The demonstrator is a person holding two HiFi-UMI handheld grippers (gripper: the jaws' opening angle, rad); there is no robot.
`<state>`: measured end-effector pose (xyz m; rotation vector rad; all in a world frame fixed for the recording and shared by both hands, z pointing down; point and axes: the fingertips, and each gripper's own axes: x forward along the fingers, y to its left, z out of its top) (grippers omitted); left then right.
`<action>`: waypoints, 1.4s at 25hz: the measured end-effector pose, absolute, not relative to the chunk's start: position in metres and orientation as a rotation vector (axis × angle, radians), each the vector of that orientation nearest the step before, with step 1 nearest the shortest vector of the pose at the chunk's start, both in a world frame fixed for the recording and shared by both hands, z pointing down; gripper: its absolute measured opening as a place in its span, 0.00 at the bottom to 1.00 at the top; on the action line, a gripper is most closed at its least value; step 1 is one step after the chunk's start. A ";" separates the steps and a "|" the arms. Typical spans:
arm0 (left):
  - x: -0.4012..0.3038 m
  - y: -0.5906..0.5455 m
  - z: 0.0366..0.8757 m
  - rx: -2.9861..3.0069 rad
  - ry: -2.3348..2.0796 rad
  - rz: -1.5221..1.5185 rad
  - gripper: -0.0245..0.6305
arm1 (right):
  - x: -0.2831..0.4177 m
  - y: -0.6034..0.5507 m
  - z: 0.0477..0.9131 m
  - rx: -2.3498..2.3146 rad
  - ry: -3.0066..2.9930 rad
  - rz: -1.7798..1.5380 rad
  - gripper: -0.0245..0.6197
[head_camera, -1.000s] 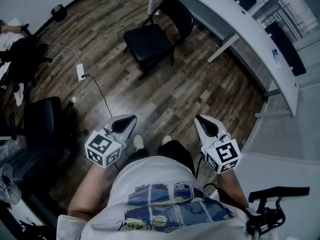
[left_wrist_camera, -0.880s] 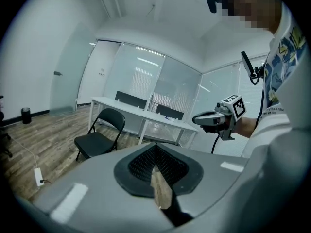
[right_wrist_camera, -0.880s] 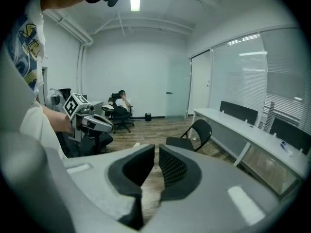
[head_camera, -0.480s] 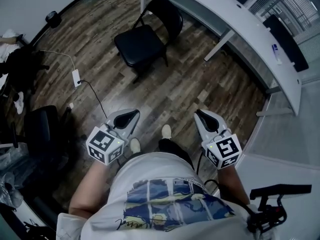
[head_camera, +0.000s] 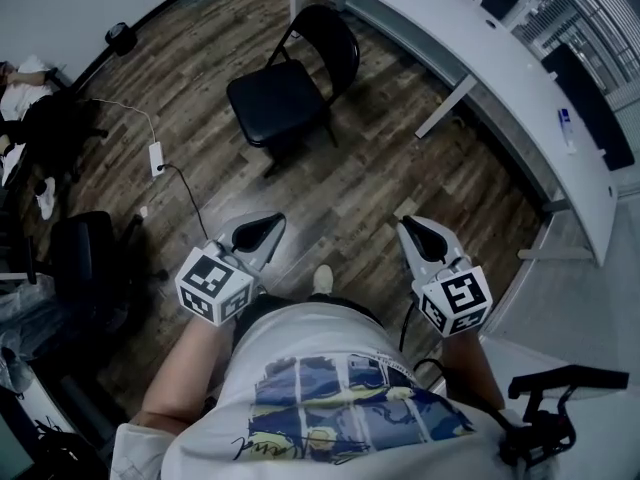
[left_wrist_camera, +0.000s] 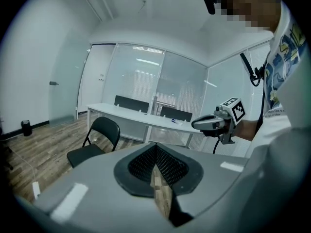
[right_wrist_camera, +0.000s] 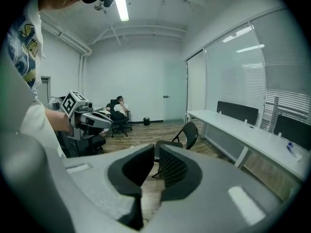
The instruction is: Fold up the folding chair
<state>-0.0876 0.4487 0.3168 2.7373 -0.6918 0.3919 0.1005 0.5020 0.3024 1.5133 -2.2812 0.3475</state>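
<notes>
Wood-plank floor (head_camera: 380,178) has slid back under the person over the last second, one shoe giving way to the other at the bottom of the head view, so this is a walk-up and not yet any work on the chair. On the left, the left gripper (head_camera: 268,224) has been carried forward with its fingers pressed together and empty, as they were a second ago. Ahead of it, the black folding chair (head_camera: 280,93) stands fully open on the floor, seat down and backrest up. It is a little nearer in view than before but still well apart from both grippers. The right gripper (head_camera: 410,230) has come forward alongside. Its fingers have just eased a crack apart, with nothing between them. Further right, the long white bench (head_camera: 480,63) runs behind the chair. I judge the approach under way and the fold unstarted, with more closing-in needed before either hand reaches seat or backrest.
</notes>
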 end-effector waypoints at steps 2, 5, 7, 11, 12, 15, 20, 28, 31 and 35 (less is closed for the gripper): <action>-0.089 0.455 0.316 2.733 -0.706 0.384 0.04 | 0.100 0.507 0.304 1.501 -2.286 0.346 0.07; -0.083 0.456 0.315 2.718 -0.728 0.392 0.04 | 0.111 0.503 0.306 1.489 -2.294 0.345 0.07; -0.064 0.450 0.317 2.705 -0.741 0.417 0.04 | 0.135 0.492 0.311 1.486 -2.305 0.358 0.07; -0.046 0.440 0.324 2.675 -0.785 0.454 0.04 | 0.162 0.479 0.323 1.482 -2.327 0.402 0.07; -0.047 0.438 0.324 2.671 -0.796 0.454 0.04 | 0.161 0.476 0.325 1.477 -2.333 0.406 0.07; -0.052 0.431 0.325 2.669 -0.819 0.463 0.04 | 0.156 0.468 0.326 1.454 -2.346 0.398 0.07; -0.050 0.414 0.332 2.657 -0.814 0.445 0.04 | 0.158 0.454 0.325 1.462 -2.331 0.396 0.07; -0.037 0.362 0.332 2.678 -0.762 0.365 0.04 | 0.160 0.417 0.316 1.474 -2.267 0.374 0.07; -0.039 0.334 0.337 2.671 -0.751 0.360 0.04 | 0.154 0.391 0.317 1.469 -2.254 0.388 0.07; -0.047 0.297 0.342 2.656 -0.753 0.351 0.04 | 0.143 0.349 0.316 1.442 -2.250 0.382 0.07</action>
